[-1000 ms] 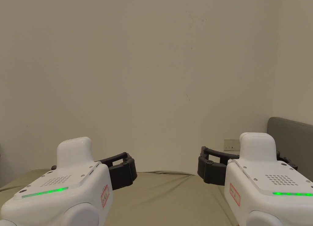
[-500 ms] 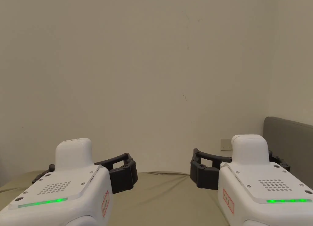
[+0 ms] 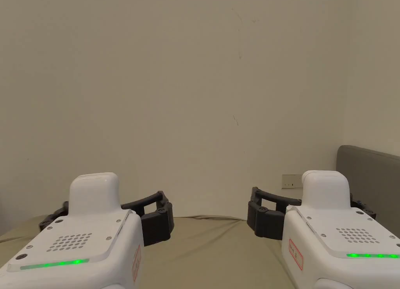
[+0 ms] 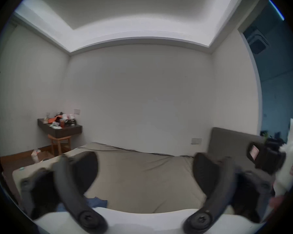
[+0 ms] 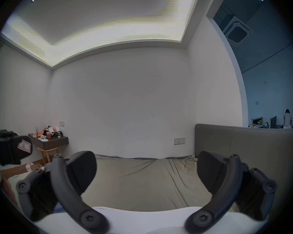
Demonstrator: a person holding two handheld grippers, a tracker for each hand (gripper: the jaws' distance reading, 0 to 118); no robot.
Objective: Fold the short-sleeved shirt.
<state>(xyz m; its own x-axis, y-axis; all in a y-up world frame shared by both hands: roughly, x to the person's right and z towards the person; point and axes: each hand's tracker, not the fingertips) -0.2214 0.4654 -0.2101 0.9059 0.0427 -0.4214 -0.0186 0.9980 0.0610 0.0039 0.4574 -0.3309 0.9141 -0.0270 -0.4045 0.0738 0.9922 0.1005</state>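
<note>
My left gripper [image 3: 103, 213] and right gripper [image 3: 312, 205] are held level side by side above a bed with an olive-tan sheet [image 3: 211, 246]. In the left gripper view the left gripper [image 4: 145, 168] has its jaws wide apart with nothing between them. A small patch of blue fabric [image 4: 96, 202] lies on the sheet low down by its left jaw; I cannot tell whether it is the shirt. The right gripper [image 5: 146, 166] also stands open and empty over the sheet [image 5: 142, 178].
A grey headboard [image 3: 371, 176] stands at the right, with a wall socket [image 3: 291, 181] beside it. A cluttered wall shelf [image 4: 61, 128] and a wooden stool [image 4: 60, 142] are at the far left. A person [image 5: 287, 119] stands far off behind the headboard.
The head camera has shifted a little. Both grippers stay raised and open; the left one sits slightly lower in the picture.
</note>
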